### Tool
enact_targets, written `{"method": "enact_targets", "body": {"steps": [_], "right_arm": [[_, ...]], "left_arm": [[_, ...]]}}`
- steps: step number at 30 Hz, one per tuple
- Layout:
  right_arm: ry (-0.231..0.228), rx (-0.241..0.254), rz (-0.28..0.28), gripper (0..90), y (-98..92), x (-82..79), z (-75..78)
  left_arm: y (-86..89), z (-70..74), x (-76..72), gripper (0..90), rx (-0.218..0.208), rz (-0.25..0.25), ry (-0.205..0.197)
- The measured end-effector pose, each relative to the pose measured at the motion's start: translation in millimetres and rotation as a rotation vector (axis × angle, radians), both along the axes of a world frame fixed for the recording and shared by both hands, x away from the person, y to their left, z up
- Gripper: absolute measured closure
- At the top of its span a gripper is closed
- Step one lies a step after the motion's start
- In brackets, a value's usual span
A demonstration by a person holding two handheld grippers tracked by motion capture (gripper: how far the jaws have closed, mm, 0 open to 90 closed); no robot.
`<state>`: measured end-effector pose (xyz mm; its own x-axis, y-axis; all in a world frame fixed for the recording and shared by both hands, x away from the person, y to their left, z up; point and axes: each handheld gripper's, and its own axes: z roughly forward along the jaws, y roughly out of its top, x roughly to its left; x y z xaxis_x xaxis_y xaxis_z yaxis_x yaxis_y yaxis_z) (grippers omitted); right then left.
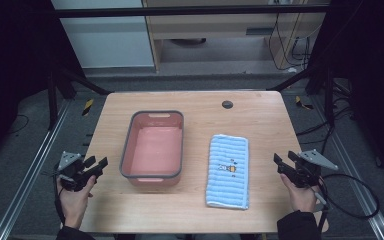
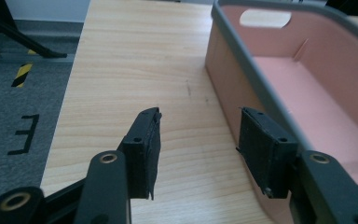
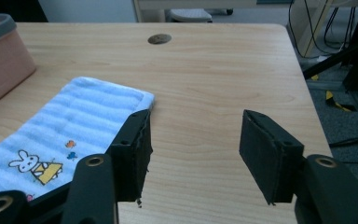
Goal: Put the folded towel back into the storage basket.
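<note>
My right gripper (image 1: 286, 163), jaws spread and empty like the left gripper (image 1: 96, 165), sits nearer the folded blue towel (image 1: 228, 170), whose long axis runs front-to-back beside the table's (image 1: 200, 102) right edge.

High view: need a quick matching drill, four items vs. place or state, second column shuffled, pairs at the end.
Things:
1. pink bin
2. blue towel
3. left tongs
4. grommet hole

Places or states:
A. far side of the table, right of centre
B. open, at the table's left edge
C. empty, left of centre
D. lying flat, right of the bin

Pairs: 1-C, 2-D, 3-B, 4-A
</note>
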<state>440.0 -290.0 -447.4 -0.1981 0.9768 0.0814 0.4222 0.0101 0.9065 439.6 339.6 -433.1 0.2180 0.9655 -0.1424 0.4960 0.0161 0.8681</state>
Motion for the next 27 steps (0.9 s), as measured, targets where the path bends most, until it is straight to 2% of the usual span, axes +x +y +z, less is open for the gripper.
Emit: {"method": "enact_targets", "body": {"steps": [3,4,10,13,14,20,27], "right_arm": [[-0.007,0.013,0.009,43.8,0.1,-1.4,3.0],[-0.008,0.014,0.024,43.4,1.3,-1.9,5.4],[-0.007,-0.001,0.063,43.4,10.9,-0.8,10.0],[-0.011,-0.017,0.076,43.4,16.9,-1.2,13.1],[-0.011,-0.017,0.076,43.4,16.9,-1.2,13.1],[-0.004,-0.022,0.106,39.8,24.0,-0.6,18.6],[-0.006,-0.024,0.123,39.3,28.2,-0.4,24.3]], "left_arm": [[-2.1,5.4,-2.9,46.9,-0.009,-0.004,-0.017],[-4.7,9.4,-4.9,46.0,-0.002,-0.01,-0.038],[-13.4,14.7,-6.9,40.9,0.004,-0.037,-0.054],[-16.5,17.2,-7.2,37.7,-0.032,-0.056,-0.047],[-16.5,17.2,-7.2,37.2,-0.032,-0.056,-0.047],[-30.5,21.9,-8.9,32.9,-0.004,-0.088,-0.064],[-44.5,25.7,-11.4,30.7,0.006,-0.119,-0.08]]}}
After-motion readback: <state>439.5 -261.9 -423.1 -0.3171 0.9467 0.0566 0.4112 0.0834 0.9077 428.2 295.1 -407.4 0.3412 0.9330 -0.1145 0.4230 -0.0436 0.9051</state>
